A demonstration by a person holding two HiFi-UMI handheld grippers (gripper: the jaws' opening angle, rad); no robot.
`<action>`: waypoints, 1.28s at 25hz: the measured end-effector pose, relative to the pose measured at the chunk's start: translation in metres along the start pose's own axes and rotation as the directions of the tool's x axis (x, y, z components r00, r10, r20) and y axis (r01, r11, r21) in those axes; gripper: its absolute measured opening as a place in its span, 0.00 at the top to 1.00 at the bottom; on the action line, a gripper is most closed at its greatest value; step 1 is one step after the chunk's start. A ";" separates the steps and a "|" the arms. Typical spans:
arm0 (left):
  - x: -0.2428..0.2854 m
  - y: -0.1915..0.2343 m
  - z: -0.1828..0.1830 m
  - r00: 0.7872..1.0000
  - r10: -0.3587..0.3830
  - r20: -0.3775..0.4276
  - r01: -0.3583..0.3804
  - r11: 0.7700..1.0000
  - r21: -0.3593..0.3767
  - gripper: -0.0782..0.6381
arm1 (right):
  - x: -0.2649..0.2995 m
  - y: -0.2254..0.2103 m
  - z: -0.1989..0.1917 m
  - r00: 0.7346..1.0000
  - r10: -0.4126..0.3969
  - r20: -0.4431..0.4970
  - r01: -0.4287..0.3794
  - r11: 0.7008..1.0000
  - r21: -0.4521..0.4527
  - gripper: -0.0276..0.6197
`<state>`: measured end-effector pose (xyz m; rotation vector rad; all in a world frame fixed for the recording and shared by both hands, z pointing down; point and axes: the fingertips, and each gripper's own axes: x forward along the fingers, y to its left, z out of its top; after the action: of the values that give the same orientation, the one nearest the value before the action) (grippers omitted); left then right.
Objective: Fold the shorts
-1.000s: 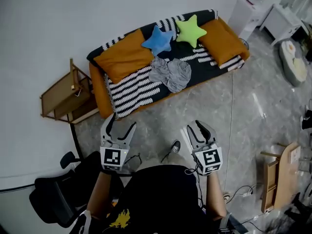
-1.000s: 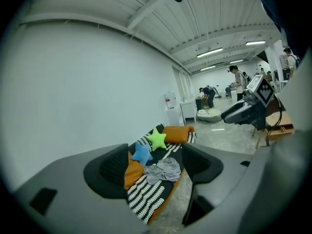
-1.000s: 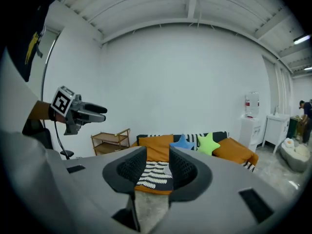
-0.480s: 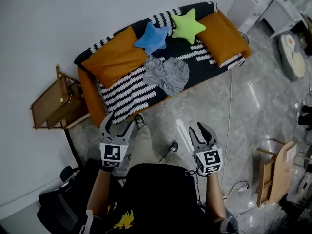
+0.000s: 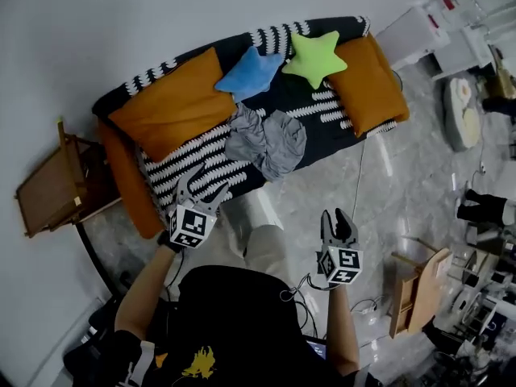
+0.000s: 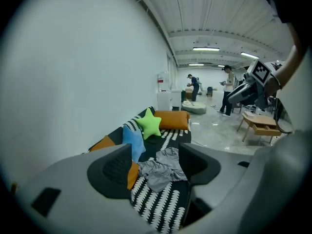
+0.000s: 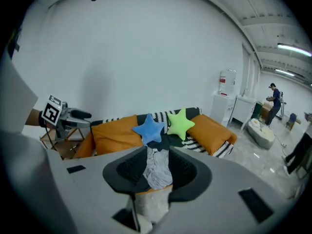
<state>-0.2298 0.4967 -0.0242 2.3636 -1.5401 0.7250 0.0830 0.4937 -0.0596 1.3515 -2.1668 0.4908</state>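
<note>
1. A person is holding a claw in each hand, and both claws are pointing forward and downward at a sofa (image 5: 193, 166) covered in black-and-white stripes.
2. The left claw (image 5: 201, 189) is carrying nothing. Its jaws are standing wide apart and have just been closing a little, with only air between them.
3. The right claw (image 5: 337, 219) is also carrying nothing. Its jaws are standing narrower, with a clear gap between the pads.
4. The grey shorts (image 5: 270, 139) are lying crumpled on the sofa seat. They are well ahead of both claws, off to the right of the left one and to the left of the right one.
5. Each claw's own camera is framing the shorts in the gap between its jaws, probably because the person is lining up for a pick. Neither claw is touching the cloth, so folding is not yet under way.
6. Beyond the shorts, a blue star cushion (image 5: 250, 72) and a green star cushion (image 5: 316, 57) are leaning against the sofa back, with orange cushions (image 5: 165, 99) at either end. The seat in front of them is likely serving as the folding surface.
7. No brand or readable wording is showing. Each claw is bearing only black-and-white square markers on its cube (image 5: 192, 226), and a yellow print on the person's black top is too small to read.
</note>
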 end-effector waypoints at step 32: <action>0.463 0.051 -0.395 0.709 -0.335 -0.620 0.524 0.839 0.147 0.83 | 0.575 0.005 -0.309 0.839 0.141 -0.526 -0.267 0.948 -0.172 0.92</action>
<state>-0.2351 0.2842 0.5483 2.2516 -0.6042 1.4678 -0.0494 0.2621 0.5363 0.7485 -1.8550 0.5719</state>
